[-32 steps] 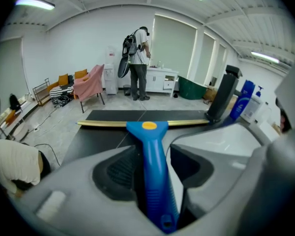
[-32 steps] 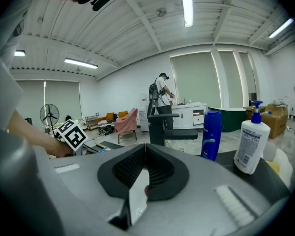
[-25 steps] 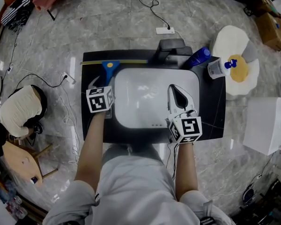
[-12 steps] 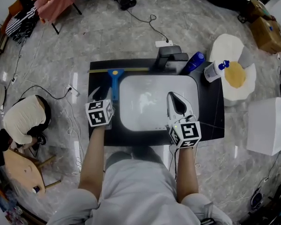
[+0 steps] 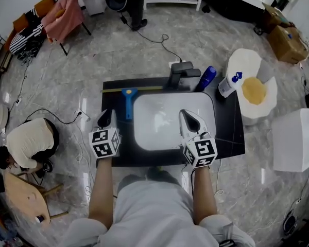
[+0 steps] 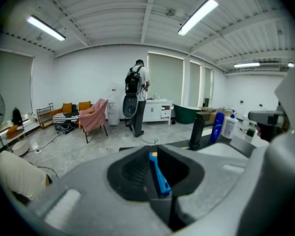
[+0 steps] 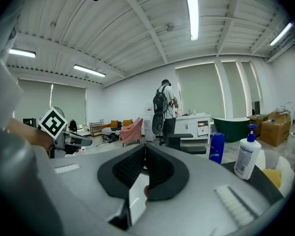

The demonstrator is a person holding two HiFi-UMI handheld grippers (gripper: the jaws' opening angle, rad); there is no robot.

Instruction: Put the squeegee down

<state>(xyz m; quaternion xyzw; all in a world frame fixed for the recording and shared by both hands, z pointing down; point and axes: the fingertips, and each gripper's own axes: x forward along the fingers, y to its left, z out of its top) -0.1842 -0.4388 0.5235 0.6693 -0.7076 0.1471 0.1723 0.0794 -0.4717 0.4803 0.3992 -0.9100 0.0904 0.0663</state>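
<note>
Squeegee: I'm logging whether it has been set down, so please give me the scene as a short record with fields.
squeegee: lies flat on the black counter, left of the white sink, blade along the back edge
left gripper: apart from the squeegee; fingers have just been closing, with nothing between them
right gripper: over the sink, fingers together, empty
behind sink: black faucet, blue bottle, white pump bottle
task: looks done
</note>
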